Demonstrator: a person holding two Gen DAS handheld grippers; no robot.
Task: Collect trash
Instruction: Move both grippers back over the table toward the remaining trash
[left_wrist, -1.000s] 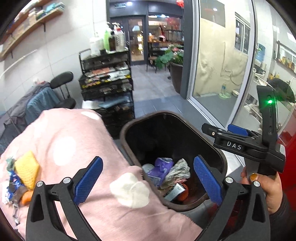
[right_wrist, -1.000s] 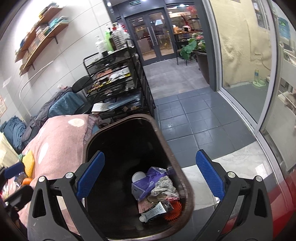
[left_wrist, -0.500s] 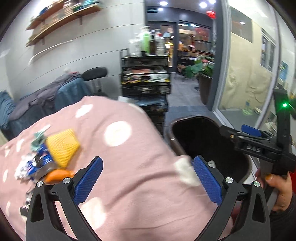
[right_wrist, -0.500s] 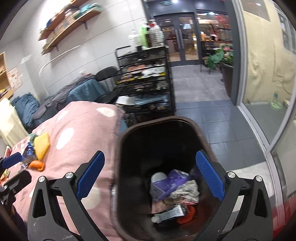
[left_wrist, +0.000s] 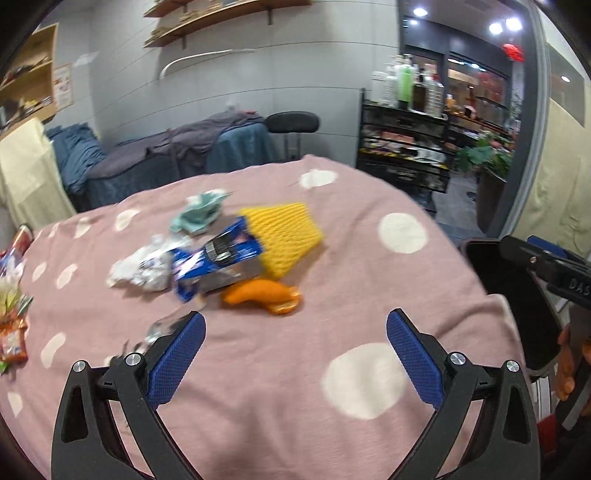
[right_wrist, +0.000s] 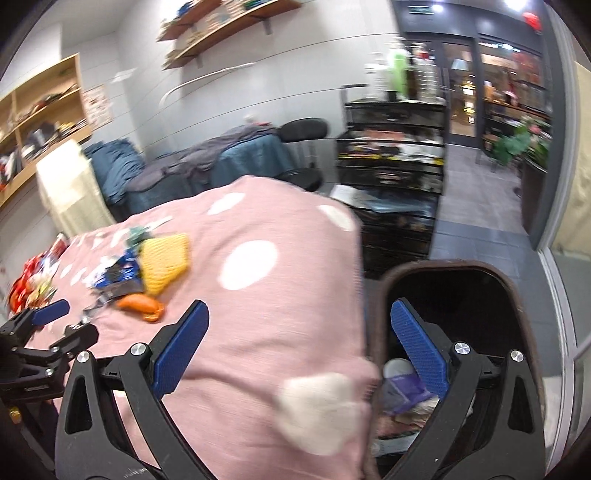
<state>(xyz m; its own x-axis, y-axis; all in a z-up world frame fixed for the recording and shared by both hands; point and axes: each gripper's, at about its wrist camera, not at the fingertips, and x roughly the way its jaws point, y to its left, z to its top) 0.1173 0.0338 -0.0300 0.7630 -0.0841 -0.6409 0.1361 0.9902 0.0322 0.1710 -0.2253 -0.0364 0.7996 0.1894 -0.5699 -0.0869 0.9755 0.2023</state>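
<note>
On the pink polka-dot cloth (left_wrist: 258, 369) covering the tabletop, a cluster of trash sits uncollected: yellow foam fruit net (left_wrist: 286, 236), blue-and-silver foil wrapper (left_wrist: 218, 264), orange peel piece (left_wrist: 264, 295), crumpled white paper (left_wrist: 138, 267), pale teal crumpled tissue (left_wrist: 199, 216). All touching or just beside each other, blurred by camera motion. A small scrap of silver foil (left_wrist: 162, 326) lies just beside the left fingertip.

More wrappers, red and orange (left_wrist: 13, 332), at the far left edge of the cloth, well apart from the main cluster.

Left gripper (left_wrist: 295, 358): fingers wide apart, empty, aimed at the cluster, orange peel nearest ahead. Not touching anything yet.

Right gripper (right_wrist: 299, 350): fingers also wide apart, empty, hovering over the cloth edge next to the dark brown plastic bin (right_wrist: 517, 295). The bin stands on the floor just beside the tabletop's right side.

Bin contents, as seen from the right wrist: purple wrapper (right_wrist: 404, 391), a white round item (right_wrist: 397, 367), other crumpled bits I can't identify. So some trash is already in.

Progress estimate: partway. Bin has several pieces; at least six items plus the left-edge wrappers are left on the cloth. Next step looks like a left-gripper pick from the cluster, likely the peel or the foil wrapper. Foam net is light and springy, may slip out of a loose pinch.
</note>
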